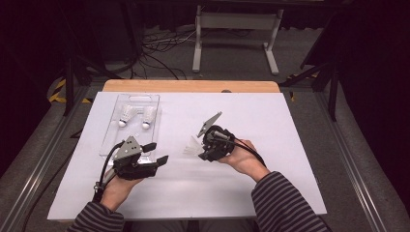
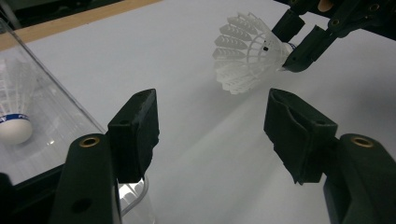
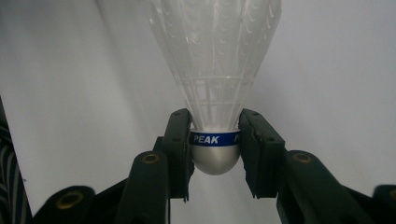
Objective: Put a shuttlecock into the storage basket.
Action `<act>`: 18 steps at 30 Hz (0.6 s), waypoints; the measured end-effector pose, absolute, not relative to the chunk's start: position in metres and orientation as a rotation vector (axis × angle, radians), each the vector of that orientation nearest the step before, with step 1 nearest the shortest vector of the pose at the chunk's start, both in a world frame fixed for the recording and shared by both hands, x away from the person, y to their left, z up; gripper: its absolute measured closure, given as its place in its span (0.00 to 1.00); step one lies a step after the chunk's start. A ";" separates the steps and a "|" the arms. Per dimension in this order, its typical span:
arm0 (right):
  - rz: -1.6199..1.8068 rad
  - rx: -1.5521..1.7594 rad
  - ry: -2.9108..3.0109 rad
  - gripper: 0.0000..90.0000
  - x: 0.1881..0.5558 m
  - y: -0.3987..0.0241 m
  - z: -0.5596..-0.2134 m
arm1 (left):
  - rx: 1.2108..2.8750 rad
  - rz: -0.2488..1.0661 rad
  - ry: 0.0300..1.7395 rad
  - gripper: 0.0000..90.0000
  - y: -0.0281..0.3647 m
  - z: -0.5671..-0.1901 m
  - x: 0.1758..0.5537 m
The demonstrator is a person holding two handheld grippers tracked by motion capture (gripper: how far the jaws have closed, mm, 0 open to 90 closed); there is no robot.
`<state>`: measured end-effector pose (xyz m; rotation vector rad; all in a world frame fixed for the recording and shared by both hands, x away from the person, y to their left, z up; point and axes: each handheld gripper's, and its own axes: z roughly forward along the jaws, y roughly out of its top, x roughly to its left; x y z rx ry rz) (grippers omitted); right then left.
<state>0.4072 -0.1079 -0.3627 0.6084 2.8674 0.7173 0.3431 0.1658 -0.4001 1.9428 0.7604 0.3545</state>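
Note:
A white plastic shuttlecock (image 1: 192, 147) with a blue "PEAK" band is held by its cork, just above the white table sheet (image 1: 251, 125). My right gripper (image 1: 202, 148) is shut on that cork, and in the right gripper view the shuttlecock (image 3: 215, 56) rises skirt-first from between the right gripper (image 3: 215, 140) pads. My left gripper (image 1: 160, 152) stands open at the near end of the clear tray (image 1: 130, 99), with nothing between its fingers. In the left gripper view, the left gripper (image 2: 212, 130) faces the shuttlecock (image 2: 243, 56) and the right gripper (image 2: 286, 46) a short way off.
Two more shuttlecocks (image 1: 126, 115) (image 1: 149, 116) lie cork-down toward me in the clear tray at the table's back left. One shuttlecock (image 2: 14, 126) shows through the tray wall (image 2: 46, 107). A wooden table edge (image 1: 193, 86) runs along the back.

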 end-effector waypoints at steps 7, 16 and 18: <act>0.715 0.571 2.884 0.73 0.406 -0.099 -0.362 | 1.977 0.323 0.743 0.41 0.158 -0.401 0.346; 0.724 0.536 2.894 0.73 0.404 -0.090 -0.361 | 2.005 0.287 0.729 0.47 0.150 -0.401 0.350; 0.730 0.522 2.895 0.73 0.404 -0.088 -0.362 | 2.013 0.275 0.720 0.52 0.148 -0.401 0.351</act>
